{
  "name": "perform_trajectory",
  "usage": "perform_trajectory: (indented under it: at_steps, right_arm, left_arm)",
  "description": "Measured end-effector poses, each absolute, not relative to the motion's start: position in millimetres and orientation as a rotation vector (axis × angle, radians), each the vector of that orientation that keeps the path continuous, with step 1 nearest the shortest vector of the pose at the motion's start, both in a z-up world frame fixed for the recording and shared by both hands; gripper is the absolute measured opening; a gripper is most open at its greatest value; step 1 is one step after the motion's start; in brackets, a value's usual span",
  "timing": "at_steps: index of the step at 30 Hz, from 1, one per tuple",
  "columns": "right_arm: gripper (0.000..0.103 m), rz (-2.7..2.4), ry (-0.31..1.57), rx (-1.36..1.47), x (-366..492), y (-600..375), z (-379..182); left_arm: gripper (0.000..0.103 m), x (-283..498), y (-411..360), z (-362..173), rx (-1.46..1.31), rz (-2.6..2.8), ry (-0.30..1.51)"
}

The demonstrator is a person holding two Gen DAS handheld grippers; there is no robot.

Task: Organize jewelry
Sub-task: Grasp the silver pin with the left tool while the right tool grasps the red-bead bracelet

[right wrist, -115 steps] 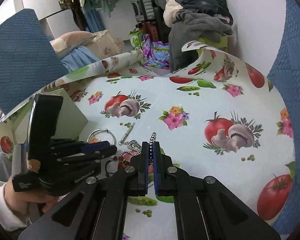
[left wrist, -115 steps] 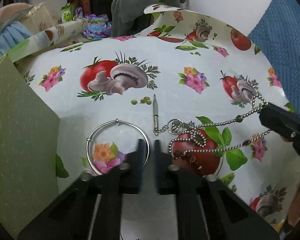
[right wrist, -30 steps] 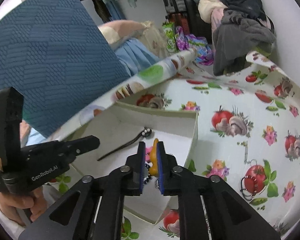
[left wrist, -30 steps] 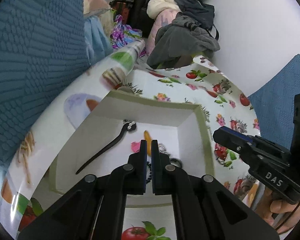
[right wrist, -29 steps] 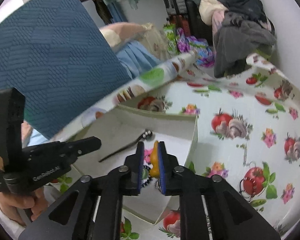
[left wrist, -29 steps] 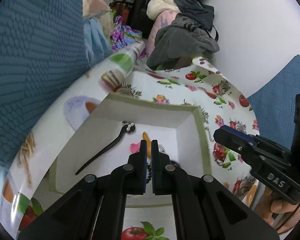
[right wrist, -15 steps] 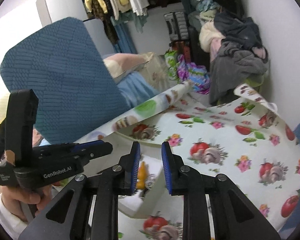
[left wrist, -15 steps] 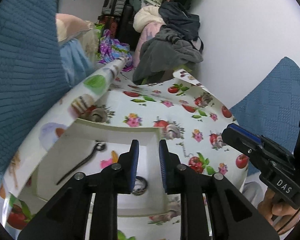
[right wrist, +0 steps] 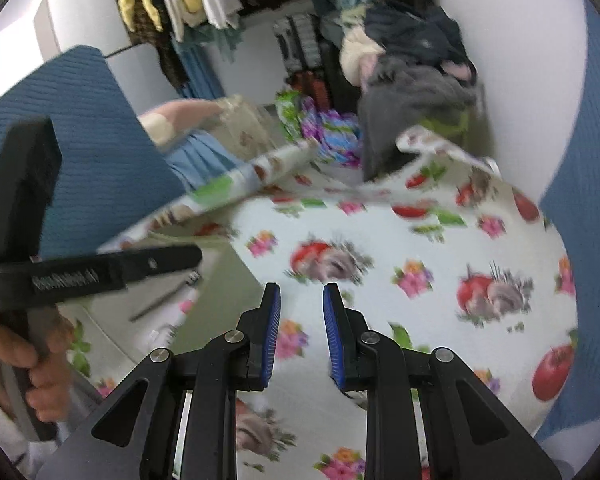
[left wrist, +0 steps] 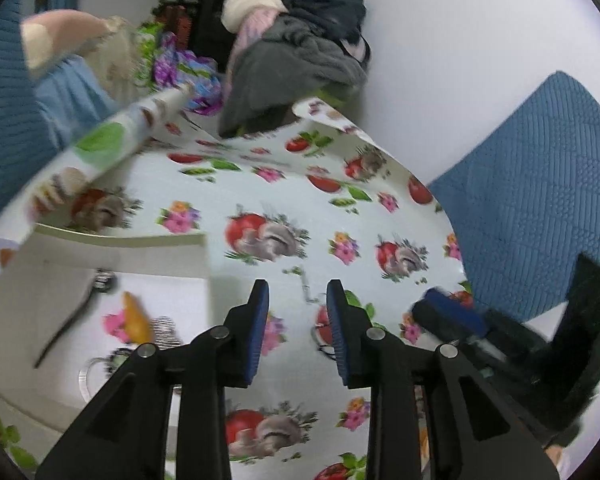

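With my left gripper [left wrist: 294,294] and right gripper [right wrist: 297,297] both spread and empty above the table [left wrist: 324,216], I judge I'm between pieces: some jewelry lies in the white box [left wrist: 100,246], while the chain [left wrist: 310,300] on the cloth needs grasping next.

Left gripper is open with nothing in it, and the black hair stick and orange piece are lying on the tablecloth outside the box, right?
Not quite. The left gripper is open with nothing in it, but the black hair stick and orange piece lie inside the box, not on the tablecloth. The left wrist view shows it.
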State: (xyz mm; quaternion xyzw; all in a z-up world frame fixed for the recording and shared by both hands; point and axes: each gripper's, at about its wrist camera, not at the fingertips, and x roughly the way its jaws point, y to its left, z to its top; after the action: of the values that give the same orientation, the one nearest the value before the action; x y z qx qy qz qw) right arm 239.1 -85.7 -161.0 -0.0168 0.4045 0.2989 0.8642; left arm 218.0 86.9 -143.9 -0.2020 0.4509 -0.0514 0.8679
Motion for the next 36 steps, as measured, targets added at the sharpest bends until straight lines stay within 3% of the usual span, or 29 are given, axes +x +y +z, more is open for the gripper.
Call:
perform_trajectory:
  at_steps: [14, 21, 27, 36]
  right_arm:
    - [0.02, 0.57, 1.058, -0.11, 259.0, -109.7, -282.6]
    - [0.019, 0.579, 1.084, -0.163, 258.7, -102.2, -301.3]
    - [0.006, 0.523, 1.032, -0.253, 250.9, -92.3, -306.1]
    - [0.006, 0.473, 1.043, -0.173, 259.6, -111.7, -296.9]
  left_arm:
    - [0.03, 273.5, 37.0, -211.2, -0.397, -0.14, 1.083]
    - [0.03, 285.9, 37.4, -234.3, -0.425, -0.114, 1.108]
    - [0.028, 293.1, 34.0, -249.2, -0.415, -0.103, 1.13]
    - [0.021, 305.3, 21.7, -275.1, -0.391, -0.087, 1.166]
